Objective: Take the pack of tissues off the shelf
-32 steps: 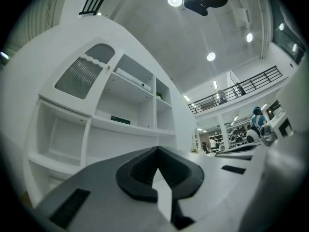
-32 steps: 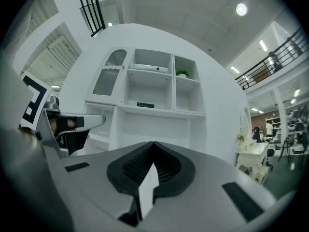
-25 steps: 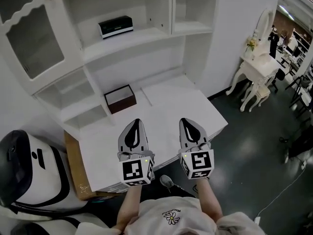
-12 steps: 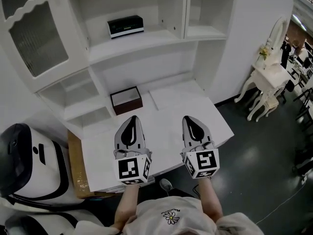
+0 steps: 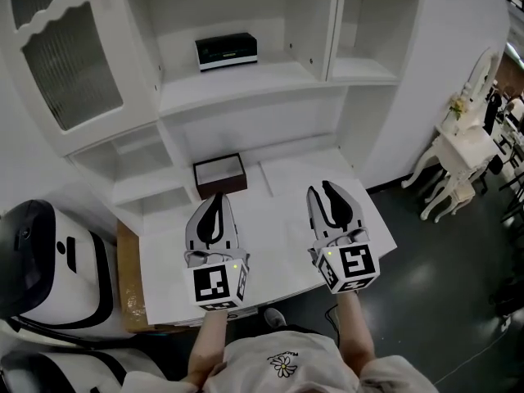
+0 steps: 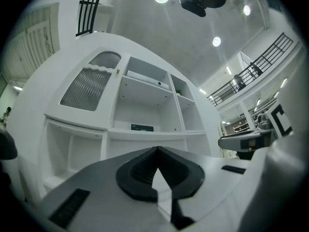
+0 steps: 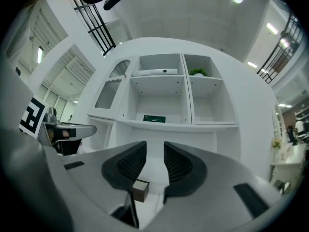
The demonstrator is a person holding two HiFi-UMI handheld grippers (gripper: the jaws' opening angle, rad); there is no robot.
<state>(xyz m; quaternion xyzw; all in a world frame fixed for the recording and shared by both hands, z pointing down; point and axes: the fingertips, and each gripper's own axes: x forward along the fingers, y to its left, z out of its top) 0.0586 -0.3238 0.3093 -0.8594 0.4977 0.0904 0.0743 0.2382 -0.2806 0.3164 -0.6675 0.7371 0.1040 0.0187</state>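
Both grippers are up & closer to the shelf [image 5: 262,79] now. Left gripper [image 5: 216,203] is shut, right gripper [image 5: 331,193] has just opened a bit, empty. Pack of tissues [image 5: 226,51] sits on it, far off. Prob. light & squishy: pinch across the middle, softly.

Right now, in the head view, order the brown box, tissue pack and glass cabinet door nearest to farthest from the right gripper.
From the right gripper, whose empty jaws have just been opening:
1. Brown box, on the desk, ahead left.
2. Tissue pack, on the shelf above.
3. Glass cabinet door, upper left.
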